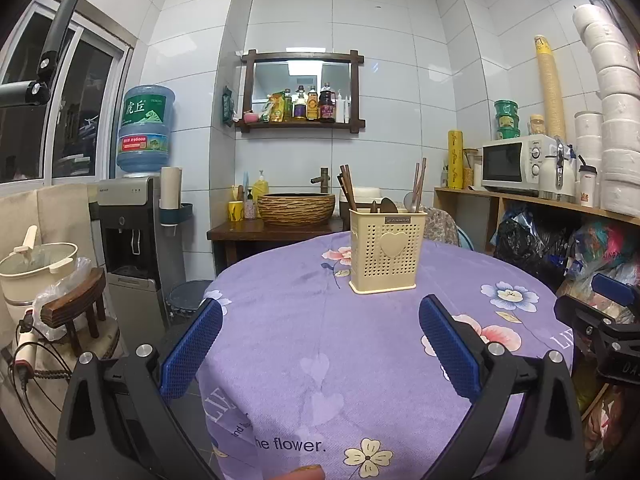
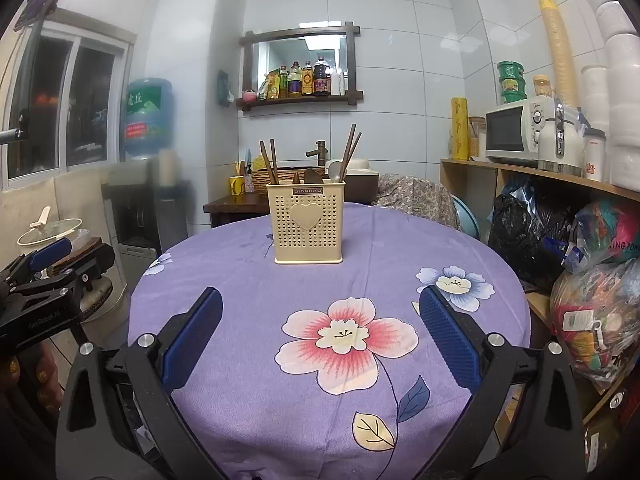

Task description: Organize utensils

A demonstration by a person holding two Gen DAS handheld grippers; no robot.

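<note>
A cream perforated utensil holder (image 1: pixel 386 251) (image 2: pixel 307 227) with a heart on its front stands on the round table's purple flowered cloth (image 1: pixel 340 340) (image 2: pixel 320 272). Wooden chopsticks (image 1: pixel 347 186) (image 2: pixel 269 162), wooden spoons (image 1: pixel 387 205) (image 2: pixel 311 176) and a metal ladle (image 2: pixel 337 170) stick out of its top. My left gripper (image 1: pixel 320 308) hangs open over the near part of the table, short of the holder, with nothing between its blue pads. My right gripper (image 2: pixel 320 300) is open and empty too, above the pink flower print. Each gripper shows at the edge of the other's view.
A water dispenser (image 1: pixel 136 216) and a stool with a pot (image 1: pixel 40 268) stand to the left. Behind the table is a sink counter with a woven basin (image 1: pixel 296 208). On the right, a shelf (image 2: pixel 560 172) carries a microwave (image 2: pixel 516 130) and has bags under it.
</note>
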